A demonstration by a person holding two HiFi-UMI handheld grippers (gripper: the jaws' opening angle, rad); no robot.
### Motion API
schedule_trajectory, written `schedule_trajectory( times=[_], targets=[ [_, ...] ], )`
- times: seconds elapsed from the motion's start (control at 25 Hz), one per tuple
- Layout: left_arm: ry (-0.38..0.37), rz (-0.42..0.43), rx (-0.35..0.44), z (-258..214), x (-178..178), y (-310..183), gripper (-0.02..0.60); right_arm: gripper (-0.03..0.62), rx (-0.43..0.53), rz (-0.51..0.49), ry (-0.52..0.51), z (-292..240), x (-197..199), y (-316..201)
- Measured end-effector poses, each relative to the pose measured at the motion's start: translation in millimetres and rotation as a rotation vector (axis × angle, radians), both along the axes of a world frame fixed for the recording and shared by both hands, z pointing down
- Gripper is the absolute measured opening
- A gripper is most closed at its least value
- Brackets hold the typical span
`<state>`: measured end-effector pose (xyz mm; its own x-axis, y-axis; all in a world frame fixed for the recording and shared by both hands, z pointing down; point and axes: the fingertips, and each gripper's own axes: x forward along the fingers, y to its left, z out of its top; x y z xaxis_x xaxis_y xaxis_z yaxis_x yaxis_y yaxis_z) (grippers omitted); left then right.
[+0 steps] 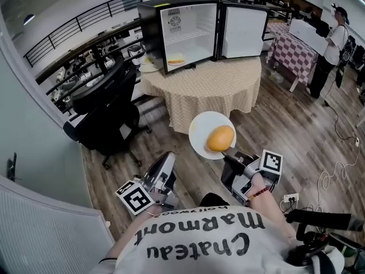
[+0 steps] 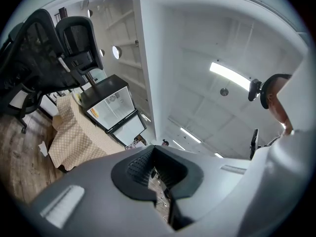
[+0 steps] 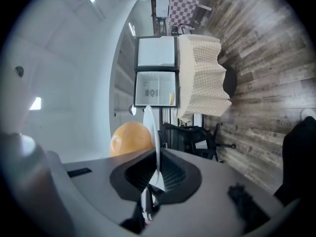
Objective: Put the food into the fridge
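head view gives me the count: two grippers, one open fridge (image 1: 151, 21) on the table (image 1: 217, 90), three plates. one plate with food (image 1: 175, 59) sits inside the fridge, one plate (image 1: 148, 65) lies beside it, and the white plate (image 1: 199, 131) carries one round orange food (image 1: 220, 137) well short of the table. only the right gripper view shows me the right gripper (image 3: 157, 174) clamped on that plate's rim. left gripper (image 2: 154, 174) has its pads nearly together, with nothing between them.
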<state>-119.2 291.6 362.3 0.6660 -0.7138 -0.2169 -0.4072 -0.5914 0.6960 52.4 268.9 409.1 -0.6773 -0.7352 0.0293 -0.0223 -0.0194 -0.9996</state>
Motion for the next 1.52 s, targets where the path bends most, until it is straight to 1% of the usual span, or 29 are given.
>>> schedule_trajectory(
  times=[0.16,0.24,0.52,0.72,0.92,1.24,1.4,1.52],
  targets=[
    [0.009,-0.002,-0.028,8,-2,-29,-0.017,0.025,-0.014,0.006,0.007,3,-4,-27],
    [0.008,0.004,-0.027,9,-1,-45,-0.017,0.025,-0.020,0.006,0.010,6,-4,-44],
    [0.007,-0.035,-0.043,14,1,-123,-0.017,0.025,-0.033,-0.024,0.018,12,-1,-123],
    [0.009,-0.065,-0.060,9,8,-187,-0.017,0.025,-0.033,-0.057,0.025,8,9,-186],
    [0.020,-0.084,-0.054,8,16,-234,-0.017,0.025,-0.031,-0.073,0.026,9,22,-233],
    [0.022,-0.101,-0.052,11,40,-324,-0.017,0.025,-0.027,-0.109,0.046,11,43,-325],
    [0.034,-0.110,-0.058,18,47,-356,-0.017,0.026,-0.032,-0.123,0.048,16,49,-359],
    [0.061,-0.121,-0.048,19,49,-373,-0.017,0.026,-0.040,-0.130,0.053,20,52,-378]
  ],
)
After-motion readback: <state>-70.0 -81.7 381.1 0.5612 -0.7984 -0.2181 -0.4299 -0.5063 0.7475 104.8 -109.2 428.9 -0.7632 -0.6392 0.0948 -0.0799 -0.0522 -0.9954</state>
